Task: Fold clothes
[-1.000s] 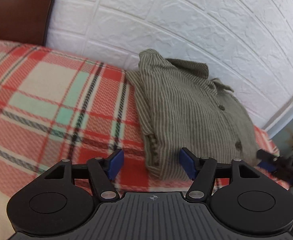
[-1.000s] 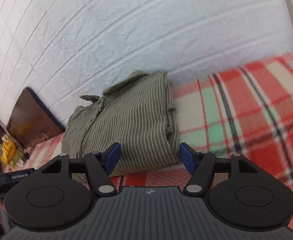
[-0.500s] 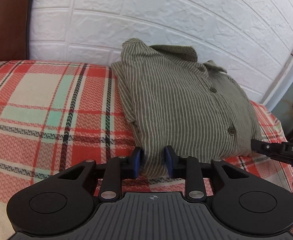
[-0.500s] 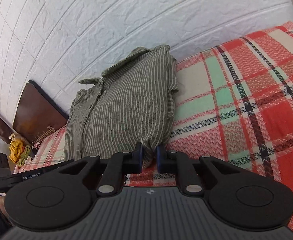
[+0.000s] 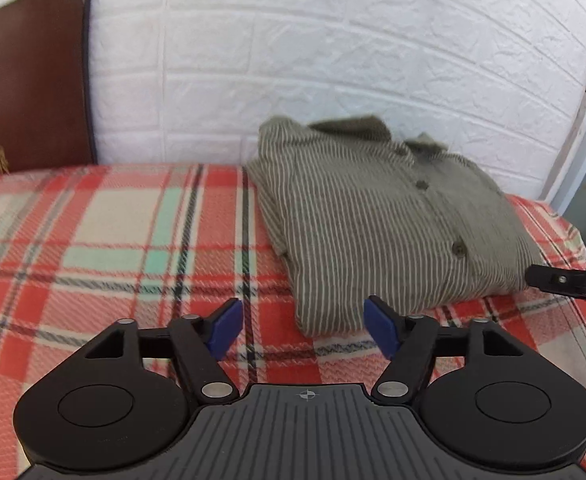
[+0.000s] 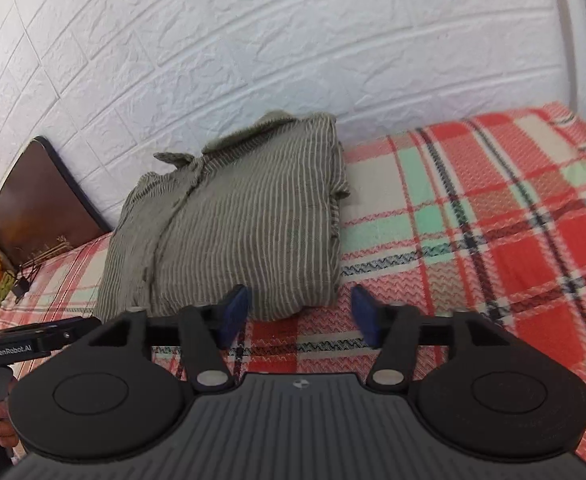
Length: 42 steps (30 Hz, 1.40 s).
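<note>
Left wrist view: folded striped shirt [image 5: 377,232] lies on the plaid bed [image 5: 105,240]; left hand-held gripper [image 5: 299,330] and right hand-held gripper [image 6: 299,314] are opening, released, grasping nothing.

A: What lay ahead of the right gripper [image 6: 299,312]?
B: A folded striped shirt [image 6: 245,224], collar toward the white brick wall [image 6: 253,40], resting on a plaid blanket [image 6: 473,220].
A: Were the jaws gripping it?
B: No. They were opening, blue pads [image 6: 363,312] apart, just short of the shirt's near edge, with only blanket between them.
A: Anything else?
B: The left gripper [image 6: 33,338] at the lower left, and a brown board [image 6: 37,204] against the wall.
</note>
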Each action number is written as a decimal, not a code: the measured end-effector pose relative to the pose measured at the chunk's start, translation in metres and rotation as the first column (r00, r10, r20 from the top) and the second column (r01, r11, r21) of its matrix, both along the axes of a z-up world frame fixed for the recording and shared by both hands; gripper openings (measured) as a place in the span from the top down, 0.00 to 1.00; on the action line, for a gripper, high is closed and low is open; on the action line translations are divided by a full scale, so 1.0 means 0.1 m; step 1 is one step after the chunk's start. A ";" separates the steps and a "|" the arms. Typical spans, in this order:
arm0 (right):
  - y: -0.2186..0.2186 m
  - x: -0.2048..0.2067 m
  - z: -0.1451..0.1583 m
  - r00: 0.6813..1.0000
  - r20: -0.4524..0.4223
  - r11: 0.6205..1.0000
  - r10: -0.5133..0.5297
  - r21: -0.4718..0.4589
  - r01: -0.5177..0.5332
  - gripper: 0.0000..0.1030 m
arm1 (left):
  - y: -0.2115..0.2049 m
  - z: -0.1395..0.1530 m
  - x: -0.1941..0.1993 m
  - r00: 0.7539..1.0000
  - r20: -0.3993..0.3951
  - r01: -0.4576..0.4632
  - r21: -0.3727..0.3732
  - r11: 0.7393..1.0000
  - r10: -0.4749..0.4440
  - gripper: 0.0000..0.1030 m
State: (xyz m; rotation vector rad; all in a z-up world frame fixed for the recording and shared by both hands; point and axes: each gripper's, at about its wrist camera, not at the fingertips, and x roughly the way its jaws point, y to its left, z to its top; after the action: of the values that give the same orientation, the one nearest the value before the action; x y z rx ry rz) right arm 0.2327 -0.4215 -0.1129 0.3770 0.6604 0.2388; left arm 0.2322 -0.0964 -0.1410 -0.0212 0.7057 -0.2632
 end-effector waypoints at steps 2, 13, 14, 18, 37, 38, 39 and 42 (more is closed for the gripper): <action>0.03 -0.15 0.11 0.999 0.036 1.000 -0.008 0.010 0.008 0.33 | -0.06 0.11 -0.09 0.999 0.032 -0.006 0.050 0.999 0.004 0.15; 0.38 -0.78 0.65 0.996 0.073 0.998 0.053 -0.033 -0.051 0.01 | -0.31 0.48 -0.67 0.996 0.064 -0.065 0.160 0.985 0.056 0.02; 0.42 -0.82 0.68 0.996 0.056 0.996 0.064 -0.062 -0.060 0.01 | -0.32 0.51 -0.72 0.996 0.071 -0.073 0.161 0.984 0.062 0.02; 0.54 -0.98 0.78 0.994 0.034 0.982 0.101 -0.161 -0.094 0.01 | -0.33 0.61 -0.93 0.994 0.082 -0.077 0.152 0.985 0.065 0.01; 0.68 -1.29 1.17 0.994 0.043 0.939 0.104 -0.334 -0.084 0.01 | -0.38 1.02 -1.19 0.996 0.093 -0.019 0.073 0.997 0.012 0.00; 0.68 -1.27 1.18 0.994 0.037 0.936 0.101 -0.343 -0.082 0.01 | -0.38 1.02 -1.18 0.997 0.076 -0.015 0.058 0.998 0.010 0.00; 0.67 -1.25 1.19 0.995 0.030 0.933 0.096 -0.351 -0.080 0.01 | -0.38 1.01 -1.17 0.998 0.064 -0.016 0.046 0.999 0.013 0.00; 0.64 -1.18 1.19 0.995 0.004 0.931 0.102 -0.353 -0.093 0.01 | -0.41 1.00 -1.16 0.997 0.064 -0.039 0.071 0.997 0.035 0.00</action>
State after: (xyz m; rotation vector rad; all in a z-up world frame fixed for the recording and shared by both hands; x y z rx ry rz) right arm 0.1142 -0.3576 0.0061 -0.0044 0.6855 0.2133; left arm 0.1166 -0.1375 -0.0414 0.0424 0.6512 -0.2018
